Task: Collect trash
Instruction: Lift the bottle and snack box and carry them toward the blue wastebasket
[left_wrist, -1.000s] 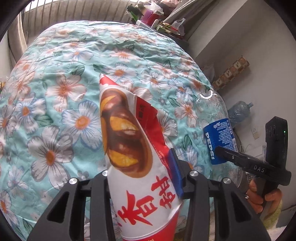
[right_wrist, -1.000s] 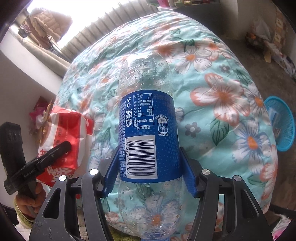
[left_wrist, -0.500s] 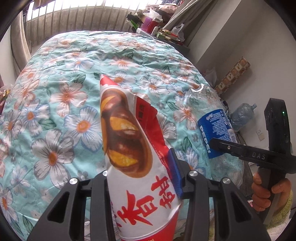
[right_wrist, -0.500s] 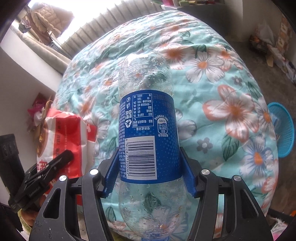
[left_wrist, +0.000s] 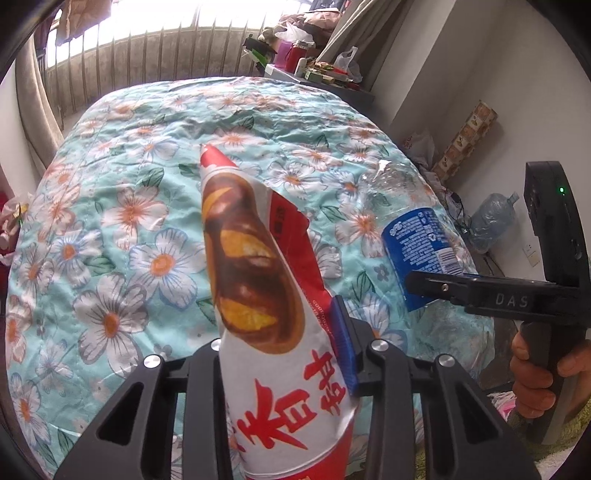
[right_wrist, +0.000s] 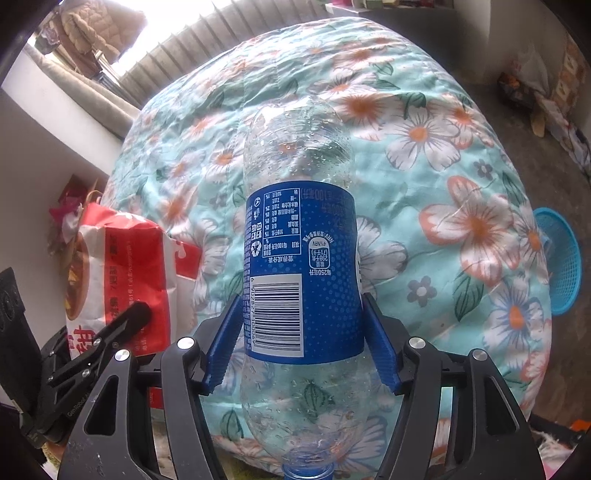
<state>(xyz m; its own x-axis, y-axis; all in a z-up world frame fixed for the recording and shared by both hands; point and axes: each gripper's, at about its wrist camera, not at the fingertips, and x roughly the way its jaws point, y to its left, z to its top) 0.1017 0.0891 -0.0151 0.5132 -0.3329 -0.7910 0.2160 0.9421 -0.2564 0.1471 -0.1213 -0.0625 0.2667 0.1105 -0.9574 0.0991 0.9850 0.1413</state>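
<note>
Two hand-held grippers above a bed covered by a floral quilt (left_wrist: 110, 206). The left gripper (left_wrist: 284, 332) is closed on a red-and-white snack wrapper (left_wrist: 258, 295); the wrapper stands upright between the fingers, its upper end rising above and beyond the fingertips, with a blue pad (left_wrist: 341, 343) pressed against its right edge. The right gripper (right_wrist: 301, 332) is clamped on a clear plastic bottle (right_wrist: 299, 258) at the lower part of its blue label; the bottle lies along the gripper's axis, neck toward the camera and base pointing away, held over the quilt. In the left wrist view the bottle appears at right, gripped by the black fingers of the right gripper, whose handle is held by the person's right hand (left_wrist: 532, 373). In the right wrist view the wrapper sits at lower left, just beside the bottle. A blue plastic basket (right_wrist: 561, 258) stands on the floor beyond the bed's right edge, well apart from both grippers.
</note>
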